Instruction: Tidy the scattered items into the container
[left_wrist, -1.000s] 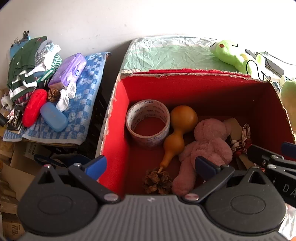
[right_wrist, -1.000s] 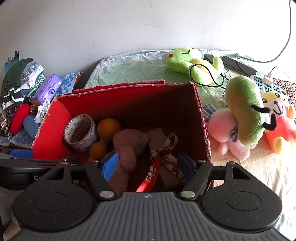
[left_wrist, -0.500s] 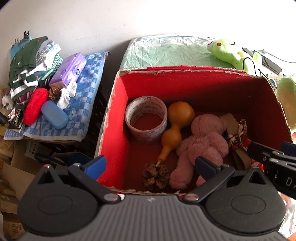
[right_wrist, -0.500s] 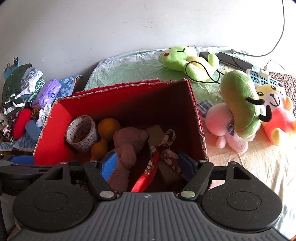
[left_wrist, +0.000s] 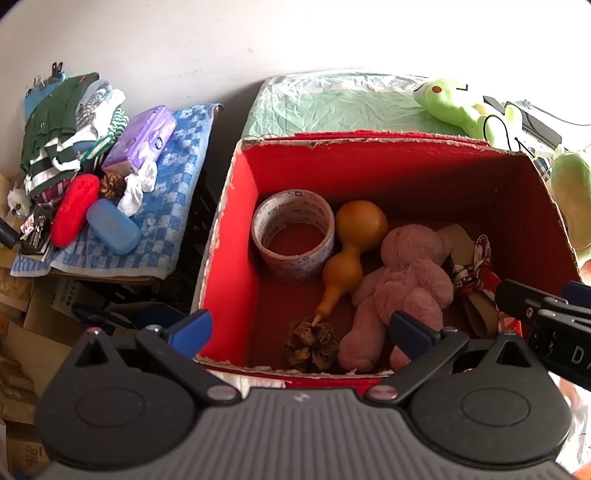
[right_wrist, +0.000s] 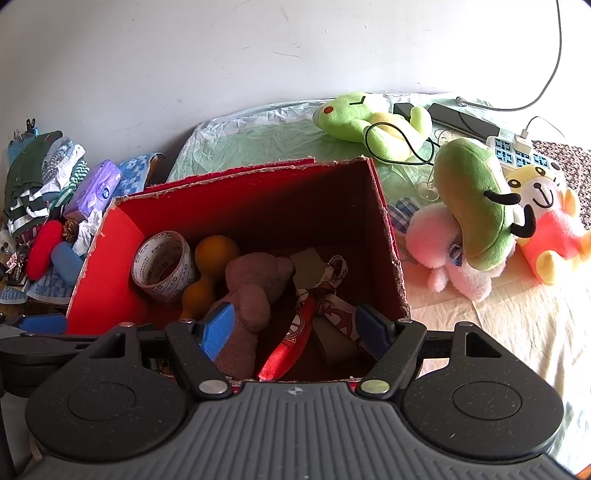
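A red cardboard box (left_wrist: 236, 221) (right_wrist: 384, 229) holds a tape roll (left_wrist: 293, 236) (right_wrist: 162, 266), an orange gourd (left_wrist: 347, 251) (right_wrist: 210, 266), a pink plush bear (left_wrist: 406, 280) (right_wrist: 255, 288), a pine cone (left_wrist: 312, 343) and a patterned red cloth item (left_wrist: 476, 273) (right_wrist: 317, 306). My left gripper (left_wrist: 299, 328) hangs open above the box's near rim, nothing between its fingers. My right gripper (right_wrist: 293, 325) is also open and empty above the box's near right part; it shows at the right edge of the left wrist view (left_wrist: 543, 306).
Left of the box, a blue checked towel (left_wrist: 173, 206) carries a purple tissue pack (left_wrist: 140, 142), a red case (left_wrist: 75, 210), a blue case (left_wrist: 112, 225), a second pine cone (left_wrist: 112, 184) and folded clothes (left_wrist: 59, 129). Right of it lie plush toys (right_wrist: 476, 210) (right_wrist: 369, 118), cables and a power strip (right_wrist: 517, 155).
Both grippers have drawn back and up from the box a little, so its near rim now shows below them. Nothing was picked up or released.
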